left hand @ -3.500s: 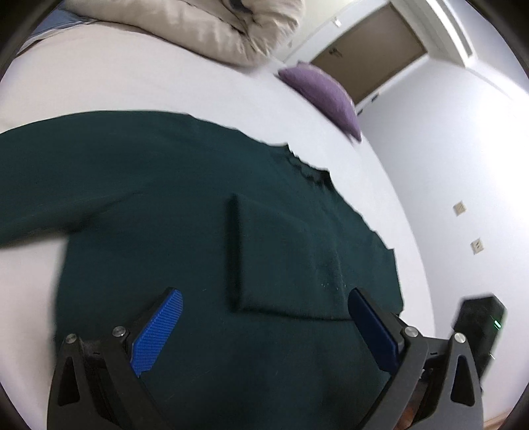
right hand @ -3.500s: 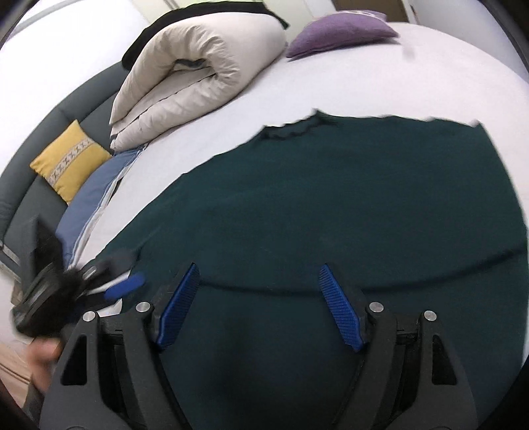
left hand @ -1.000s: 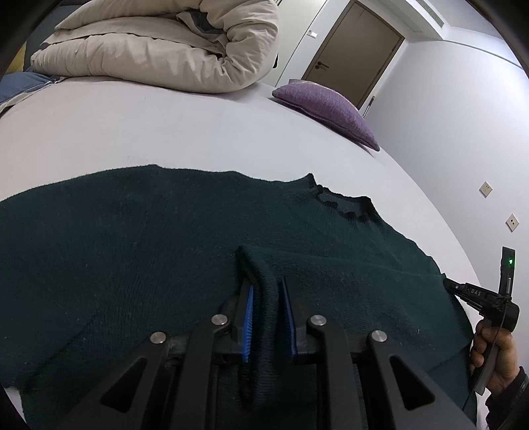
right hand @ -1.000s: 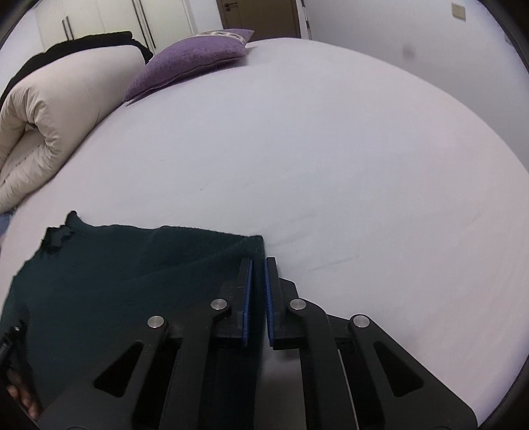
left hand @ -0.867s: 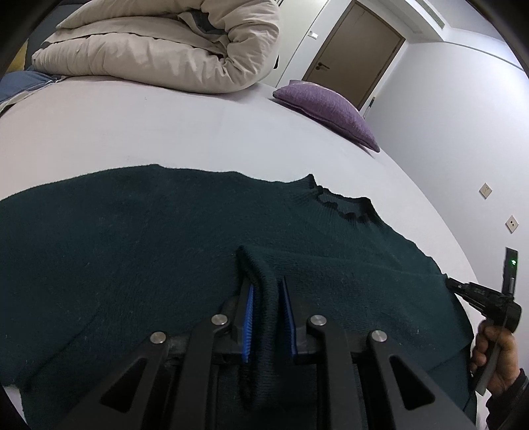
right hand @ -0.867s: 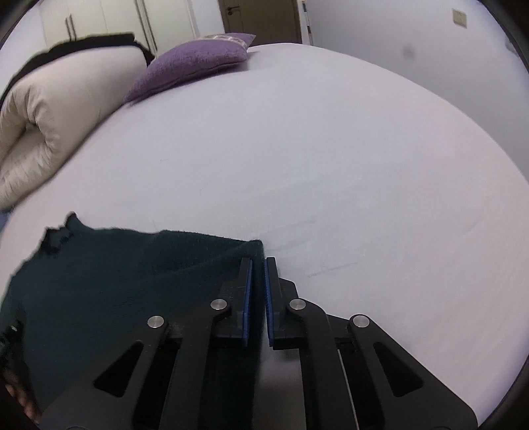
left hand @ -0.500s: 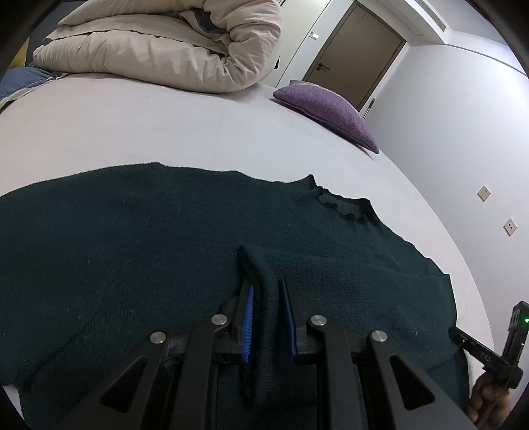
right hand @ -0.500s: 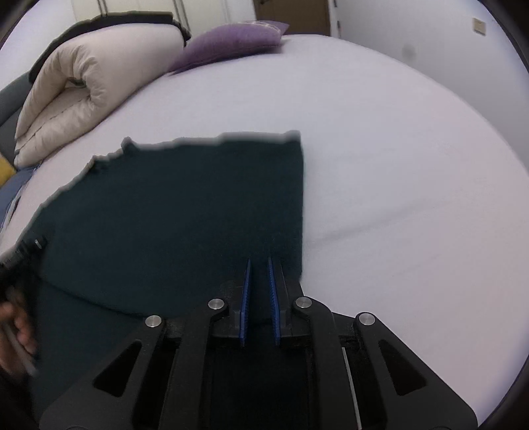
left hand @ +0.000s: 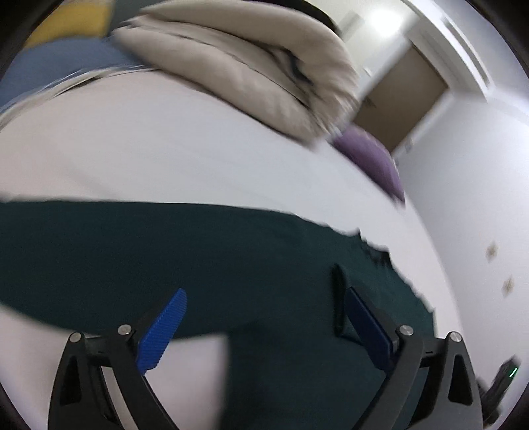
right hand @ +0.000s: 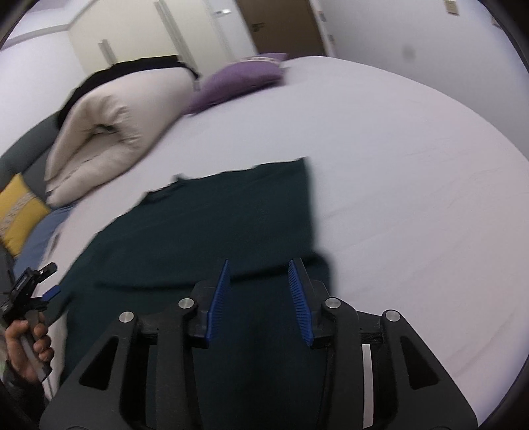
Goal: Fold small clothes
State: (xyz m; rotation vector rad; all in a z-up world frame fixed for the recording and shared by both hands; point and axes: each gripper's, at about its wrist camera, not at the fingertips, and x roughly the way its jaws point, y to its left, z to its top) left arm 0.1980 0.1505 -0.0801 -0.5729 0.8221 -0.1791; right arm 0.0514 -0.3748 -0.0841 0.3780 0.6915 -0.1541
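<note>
Left wrist view, blurred: left gripper [left hand: 264, 314] over the sweater [left hand: 205, 264], jaws spread wide, nothing between them. A folded-over flap edge shows just beside the right finger. Only this view shows the wall sockets [left hand: 499, 269] at right.

Right wrist view, sharper: only here, at far left, a hand [right hand: 28, 344] holding the left gripper's handle, a yellow cushion [right hand: 18, 211], and a grey sofa [right hand: 23, 155]. Right gripper [right hand: 259, 294] has its jaws partly open, empty, above the sweater's near edge.

Both views: beige duvet [right hand: 109, 132] rolled up, purple pillow [right hand: 238, 82], brown door [right hand: 281, 26].

Sweater: dark green knit, lying flat on the white bed [right hand: 413, 172], one side folded in over the body with a straight edge, neckline toward the duvet.
</note>
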